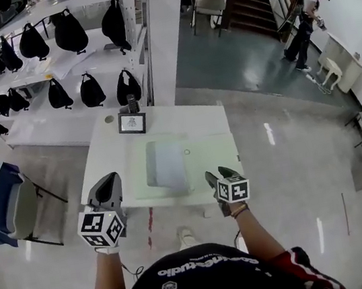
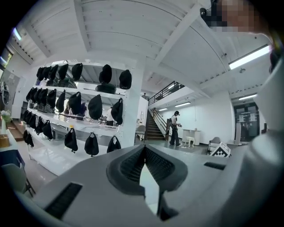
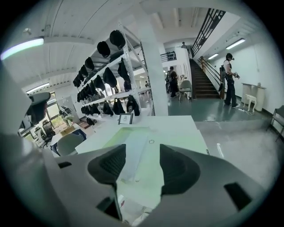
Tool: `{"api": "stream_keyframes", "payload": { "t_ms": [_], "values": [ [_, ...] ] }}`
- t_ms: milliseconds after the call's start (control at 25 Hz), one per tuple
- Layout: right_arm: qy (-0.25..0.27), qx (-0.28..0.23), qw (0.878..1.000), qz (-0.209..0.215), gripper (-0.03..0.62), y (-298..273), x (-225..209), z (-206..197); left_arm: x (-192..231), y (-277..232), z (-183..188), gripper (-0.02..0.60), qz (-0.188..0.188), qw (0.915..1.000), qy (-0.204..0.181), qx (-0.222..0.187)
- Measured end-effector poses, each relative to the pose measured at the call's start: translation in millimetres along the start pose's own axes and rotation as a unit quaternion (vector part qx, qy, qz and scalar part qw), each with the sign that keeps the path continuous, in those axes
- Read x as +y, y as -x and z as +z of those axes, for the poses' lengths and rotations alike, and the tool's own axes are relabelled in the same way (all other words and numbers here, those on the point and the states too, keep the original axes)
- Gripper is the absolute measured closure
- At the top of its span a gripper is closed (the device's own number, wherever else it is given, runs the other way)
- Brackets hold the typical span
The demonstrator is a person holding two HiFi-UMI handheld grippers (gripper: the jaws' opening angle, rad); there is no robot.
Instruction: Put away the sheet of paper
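A pale sheet of paper (image 1: 166, 166) lies flat in the middle of a light green mat (image 1: 214, 162) on the white table (image 1: 104, 152). My left gripper (image 1: 109, 179) hovers over the table's near left edge, its jaws shut with nothing between them; in its own view the left gripper (image 2: 144, 147) points level at the shelves. My right gripper (image 1: 217, 173) hangs above the mat's near right corner, just right of the sheet. It is open and empty, and between the jaws of the right gripper (image 3: 141, 150) I see the sheet (image 3: 133, 159) and the mat (image 3: 171, 142) below.
A small picture frame (image 1: 132, 122) stands at the table's far edge, and a little ring (image 1: 186, 152) lies on the mat. A blue-backed chair (image 1: 10, 205) is at the left. Shelves of black bags (image 1: 80, 88) and a white pillar (image 1: 167, 34) stand behind. A person (image 1: 305, 22) works far right.
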State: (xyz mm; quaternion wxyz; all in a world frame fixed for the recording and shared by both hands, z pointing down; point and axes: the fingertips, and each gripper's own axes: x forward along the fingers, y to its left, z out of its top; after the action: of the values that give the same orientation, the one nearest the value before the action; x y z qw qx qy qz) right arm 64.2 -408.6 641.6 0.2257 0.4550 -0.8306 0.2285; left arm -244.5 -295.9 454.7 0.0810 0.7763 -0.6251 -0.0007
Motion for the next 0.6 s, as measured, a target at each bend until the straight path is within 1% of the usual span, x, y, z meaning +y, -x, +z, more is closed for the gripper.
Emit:
{"api": "stream_keyframes", "payload": {
  "t_ms": [280,600],
  "values": [
    [0.001,-0.047,0.999,-0.016,0.364,54.3,18.8,7.3,-11.6,23.7,-1.2,0.575,-0.022,0.9997,-0.004,-0.006],
    [0.02,-0.095,0.995,-0.028,0.367,105.5,56.7,17.0,-11.9,69.6,2.9,0.575,-0.031,0.9994,-0.003,-0.017]
  ]
}}
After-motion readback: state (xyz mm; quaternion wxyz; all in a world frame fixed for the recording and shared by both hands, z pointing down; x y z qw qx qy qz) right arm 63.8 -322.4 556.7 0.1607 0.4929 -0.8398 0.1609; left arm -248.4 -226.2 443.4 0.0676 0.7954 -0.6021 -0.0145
